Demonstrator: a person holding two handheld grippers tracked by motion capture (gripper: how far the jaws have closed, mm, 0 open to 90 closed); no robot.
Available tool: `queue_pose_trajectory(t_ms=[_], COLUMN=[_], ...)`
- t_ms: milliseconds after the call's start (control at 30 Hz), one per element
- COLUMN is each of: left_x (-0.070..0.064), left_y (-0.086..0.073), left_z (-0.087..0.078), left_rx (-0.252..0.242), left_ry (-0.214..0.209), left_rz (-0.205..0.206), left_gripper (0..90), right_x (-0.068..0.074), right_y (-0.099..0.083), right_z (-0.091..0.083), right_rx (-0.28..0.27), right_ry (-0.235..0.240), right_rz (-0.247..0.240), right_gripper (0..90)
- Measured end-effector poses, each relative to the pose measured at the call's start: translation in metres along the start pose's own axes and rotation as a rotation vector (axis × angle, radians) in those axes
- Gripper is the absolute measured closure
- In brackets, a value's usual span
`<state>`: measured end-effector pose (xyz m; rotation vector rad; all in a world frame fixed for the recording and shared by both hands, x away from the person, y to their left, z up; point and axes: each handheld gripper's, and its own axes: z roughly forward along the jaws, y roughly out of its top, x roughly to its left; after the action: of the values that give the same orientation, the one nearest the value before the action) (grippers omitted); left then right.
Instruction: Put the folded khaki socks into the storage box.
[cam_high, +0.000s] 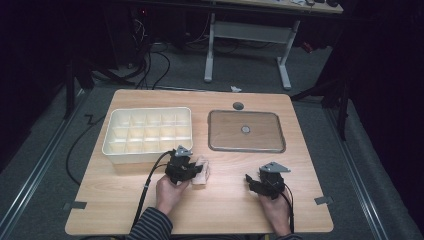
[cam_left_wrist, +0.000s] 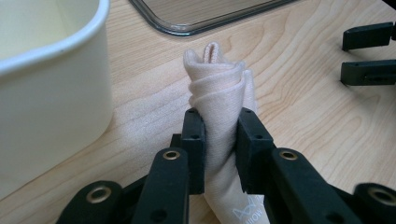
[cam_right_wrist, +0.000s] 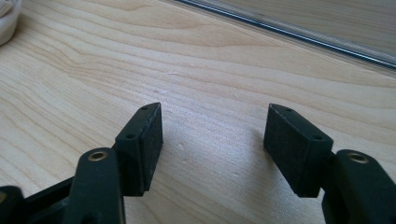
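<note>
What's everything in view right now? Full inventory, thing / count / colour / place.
divided organiser box: 1, cream, rear left of the table, compartments look empty
clear lid: 1, transparent with dark rim, flat on the table right of the box
rolled cloth: 1, pale peach, on the table in front of the box, pinched between the left gripper's jaws
table: 1, light wood
grommet: 1, grey, rear edge of the table
tape marks: 2, grey, near left and right table edges
second table: 1, white legs, on the floor behind
left gripper: 1, black, shut on the cloth
right gripper: 1, black, open over bare wood at near right
hands: 2, near edge, one per gripper
</note>
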<state>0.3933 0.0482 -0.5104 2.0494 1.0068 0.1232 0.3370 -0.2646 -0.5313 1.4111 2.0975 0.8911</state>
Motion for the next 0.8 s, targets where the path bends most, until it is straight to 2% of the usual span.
queue_pose_trajectory(t_ms=[300, 633, 800], left_x=[0.002, 0.007, 0.011], left_y=[0.000, -0.001, 0.000], left_z=[-0.010, -0.021, -0.032], left_rx=[-0.014, -0.024, -0.044], left_ry=[-0.005, -0.026, -0.017], left_rz=[0.013, -0.009, -0.018], left_gripper=[75.8, 75.8, 75.7], right_x=[0.000, 0.000, 0.000], right_y=[0.000, 0.000, 0.000], right_z=[0.000, 0.001, 0.001], right_rx=[0.000, 0.000, 0.000], right_ry=[0.002, 0.002, 0.002], right_rz=[-0.003, -0.003, -0.003], right_gripper=[36.7, 36.7, 36.6])
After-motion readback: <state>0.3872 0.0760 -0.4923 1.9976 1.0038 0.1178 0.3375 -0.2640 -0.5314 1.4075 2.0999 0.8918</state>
